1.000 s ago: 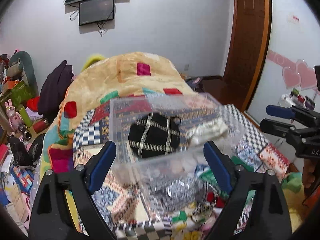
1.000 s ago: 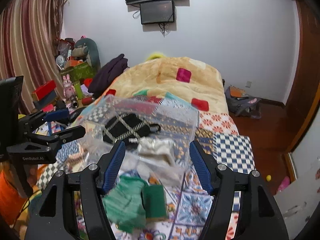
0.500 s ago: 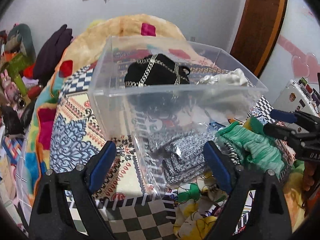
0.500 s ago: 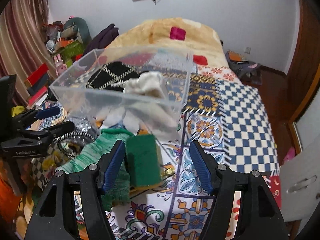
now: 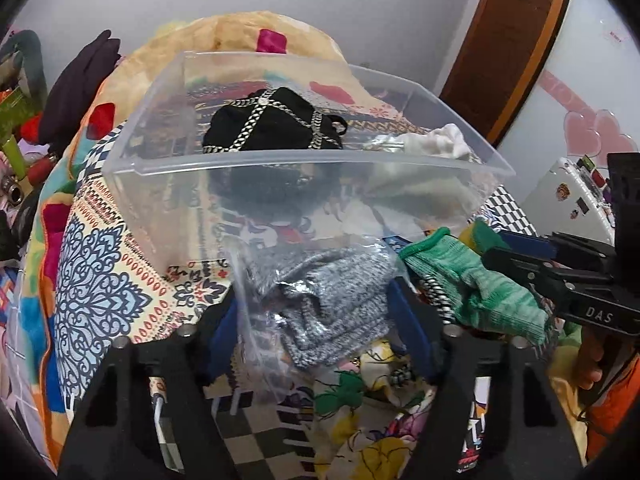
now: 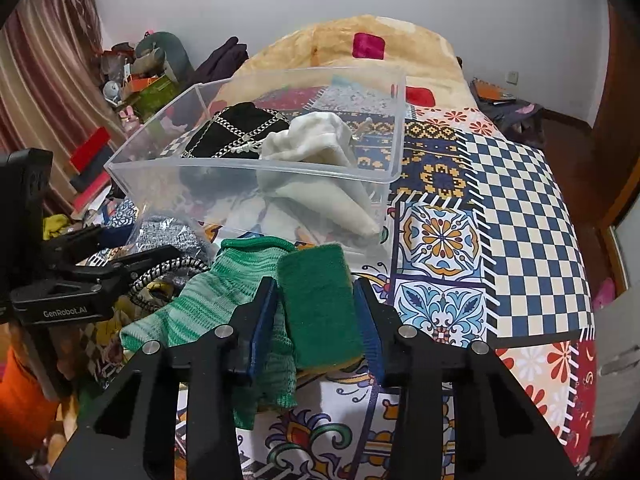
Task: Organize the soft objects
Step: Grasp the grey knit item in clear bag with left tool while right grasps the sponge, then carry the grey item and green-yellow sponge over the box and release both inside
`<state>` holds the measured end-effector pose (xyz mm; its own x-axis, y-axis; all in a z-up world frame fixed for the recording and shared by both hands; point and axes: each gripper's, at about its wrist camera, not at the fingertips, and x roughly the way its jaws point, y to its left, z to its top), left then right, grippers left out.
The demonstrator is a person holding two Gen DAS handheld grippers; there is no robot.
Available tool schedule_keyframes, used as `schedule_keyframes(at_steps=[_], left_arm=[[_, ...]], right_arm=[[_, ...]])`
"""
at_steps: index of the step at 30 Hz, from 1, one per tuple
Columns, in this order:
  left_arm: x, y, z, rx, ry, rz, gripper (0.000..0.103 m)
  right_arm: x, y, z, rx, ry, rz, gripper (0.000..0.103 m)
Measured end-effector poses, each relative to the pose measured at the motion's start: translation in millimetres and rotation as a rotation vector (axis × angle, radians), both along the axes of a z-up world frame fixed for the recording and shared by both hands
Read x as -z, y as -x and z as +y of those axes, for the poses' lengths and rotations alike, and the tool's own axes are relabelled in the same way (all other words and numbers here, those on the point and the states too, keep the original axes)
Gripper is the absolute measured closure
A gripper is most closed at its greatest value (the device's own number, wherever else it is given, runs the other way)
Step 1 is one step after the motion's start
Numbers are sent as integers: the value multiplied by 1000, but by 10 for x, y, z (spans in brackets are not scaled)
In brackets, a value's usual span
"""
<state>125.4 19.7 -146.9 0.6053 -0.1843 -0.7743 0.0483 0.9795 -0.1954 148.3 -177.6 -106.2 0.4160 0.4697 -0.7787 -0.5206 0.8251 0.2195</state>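
A clear plastic bin (image 5: pixel 304 160) (image 6: pixel 256 168) sits on the patterned bed and holds a black cloth with silver chain trim (image 5: pixel 272 120) (image 6: pixel 236 132) and a white cloth (image 5: pixel 436 142) (image 6: pixel 316 148). My left gripper (image 5: pixel 310 316) straddles a bagged grey knit (image 5: pixel 324 308), its blue pads close against the bag. My right gripper (image 6: pixel 316 312) straddles a dark green sponge-like pad (image 6: pixel 320 304), pads at its sides. A light green knit sock (image 6: pixel 208 300) (image 5: pixel 472 280) lies beside it.
The bed carries a patchwork quilt (image 6: pixel 500 200) and an orange blanket (image 6: pixel 360 48) at the far end. Clutter and toys (image 6: pixel 136 76) line the left side. A wooden door (image 5: pixel 512 40) stands to the right. More fabric (image 5: pixel 360 420) lies at the near edge.
Both grippers dropped lower and closer to the bed items. Both jaws narrowed from wide open, the left around the bagged grey knit, the right around the green pad.
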Motion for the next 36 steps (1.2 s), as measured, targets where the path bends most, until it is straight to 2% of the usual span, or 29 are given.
schedule_keyframes(at_steps=[2, 5, 10, 14, 22, 28, 36], left_arm=[[-6, 14, -14, 16, 6, -4, 51], [-40, 74, -43, 23, -16, -27, 60], [-118, 166, -26, 13, -45, -54, 67], [-225, 260, 19, -3, -63, -90, 68], [-517, 406, 75, -19, -53, -177, 68], [-624, 442, 75, -22, -44, -208, 68], [-644, 445, 90, -28, -38, -214, 68]], right_arm=[[-20, 19, -14, 1, -4, -9, 69], [-65, 43, -51, 4, -7, -26, 69], [-158, 70, -109, 10, -7, -66, 70], [-254, 96, -145, 18, -19, -95, 70], [-357, 146, -13, -8, -51, -112, 72], [-253, 136, 226, -46, 6, -125, 72], [-16, -21, 151, -21, 55, -47, 72]])
